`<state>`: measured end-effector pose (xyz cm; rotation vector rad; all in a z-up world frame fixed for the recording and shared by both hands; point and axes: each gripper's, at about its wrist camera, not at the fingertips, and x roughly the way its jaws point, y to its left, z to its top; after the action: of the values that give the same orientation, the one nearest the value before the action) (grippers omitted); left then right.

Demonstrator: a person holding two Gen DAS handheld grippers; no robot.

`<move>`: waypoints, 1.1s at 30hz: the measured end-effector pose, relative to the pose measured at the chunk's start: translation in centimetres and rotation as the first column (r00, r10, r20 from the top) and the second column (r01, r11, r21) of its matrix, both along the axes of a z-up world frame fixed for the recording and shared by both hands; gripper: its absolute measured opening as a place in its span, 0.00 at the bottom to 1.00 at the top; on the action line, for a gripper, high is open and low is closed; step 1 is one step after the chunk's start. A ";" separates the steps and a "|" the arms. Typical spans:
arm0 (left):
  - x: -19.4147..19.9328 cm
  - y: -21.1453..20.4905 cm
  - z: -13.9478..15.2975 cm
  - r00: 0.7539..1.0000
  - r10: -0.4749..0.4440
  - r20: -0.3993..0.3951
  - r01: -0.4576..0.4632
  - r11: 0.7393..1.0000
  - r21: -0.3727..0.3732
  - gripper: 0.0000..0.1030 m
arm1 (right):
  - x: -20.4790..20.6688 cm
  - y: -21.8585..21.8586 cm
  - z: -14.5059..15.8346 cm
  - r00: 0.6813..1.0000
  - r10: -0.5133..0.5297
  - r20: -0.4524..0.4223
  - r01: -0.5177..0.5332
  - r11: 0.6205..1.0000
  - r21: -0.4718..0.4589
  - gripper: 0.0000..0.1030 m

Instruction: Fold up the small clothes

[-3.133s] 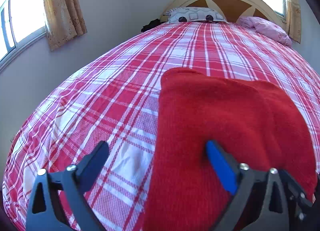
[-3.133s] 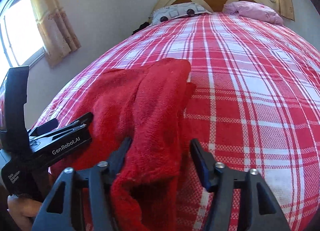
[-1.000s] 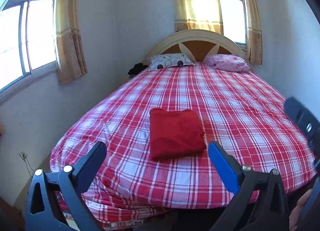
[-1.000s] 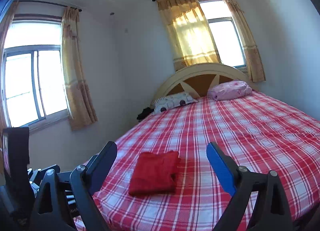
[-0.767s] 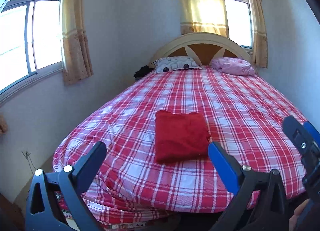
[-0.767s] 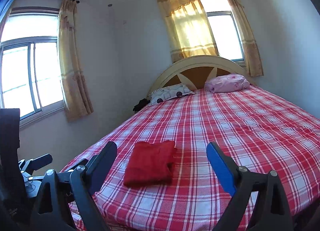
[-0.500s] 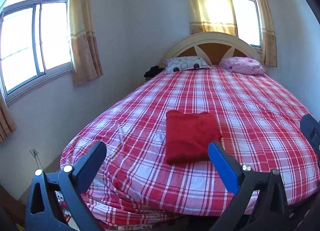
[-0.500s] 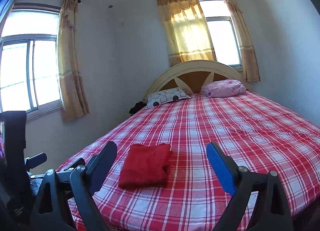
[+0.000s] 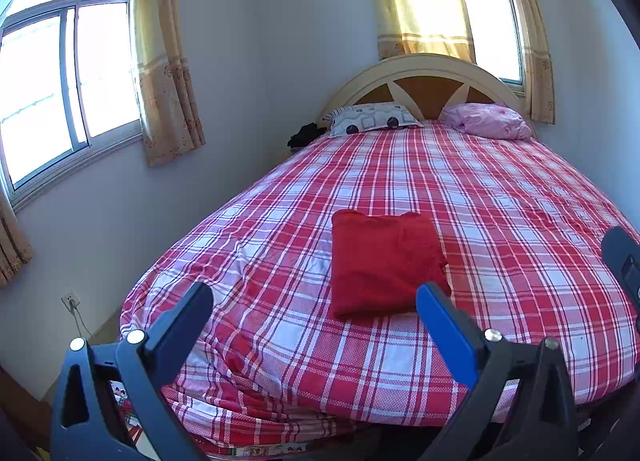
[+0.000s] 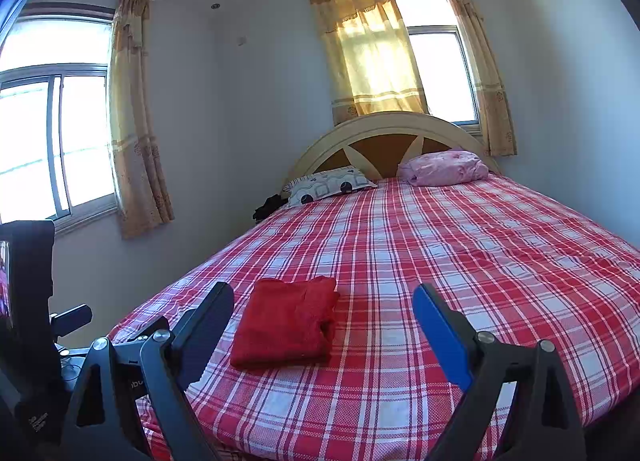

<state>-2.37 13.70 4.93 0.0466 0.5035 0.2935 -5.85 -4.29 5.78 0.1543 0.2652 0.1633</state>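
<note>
Both claws are now hanging back beyond the foot of the bed (image 9: pixel 520 221), well apart from the cloth (image 9: pixel 384 265); three seconds ago they were right down on it, the red fabric filling both views. Over the last second the scene is barely changing.

Going left to right in the left wrist view: a window (image 9: pixel 48 85) with a curtain (image 9: pixel 164 61) is lighting the left wall, and the left claw (image 9: pixel 314 303) is standing spread wide, nothing between its fingers. Past it the cloth is lying folded into a flat square on the plaid sheet, near the foot and slightly left of the bed's middle. At the headboard (image 9: pixel 424 77) a patterned pillow (image 9: pixel 372 123) is sitting left of a pink one (image 9: pixel 488 121). A dark part of the other tool is showing at the right edge.

In the right wrist view the right claw (image 10: pixel 324 299) is likewise gaping wide and empty, the cloth (image 10: pixel 286 321) lying beyond its left finger.
</note>
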 end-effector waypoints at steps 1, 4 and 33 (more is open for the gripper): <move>0.0 0.0 0.0 1.000 0.000 0.001 0.000 1.000 -0.001 1.00 | 0.0 0.0 -0.1 1.000 -0.001 -0.001 0.001 1.000 0.001 0.89; 0.0 -0.1 -0.1 1.000 -0.001 0.003 0.001 1.000 -0.001 1.00 | -0.1 0.0 0.0 1.000 -0.003 -0.001 0.003 1.000 0.001 0.89; 0.9 -0.3 -1.0 0.999 -0.016 -0.036 0.016 1.000 -0.009 1.00 | 0.1 -0.4 -0.8 0.999 -0.035 -0.030 0.035 0.999 0.008 0.89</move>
<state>-1.45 13.41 3.95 0.0478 0.5395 0.2750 -5.73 -4.72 5.02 0.1700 0.2914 0.1274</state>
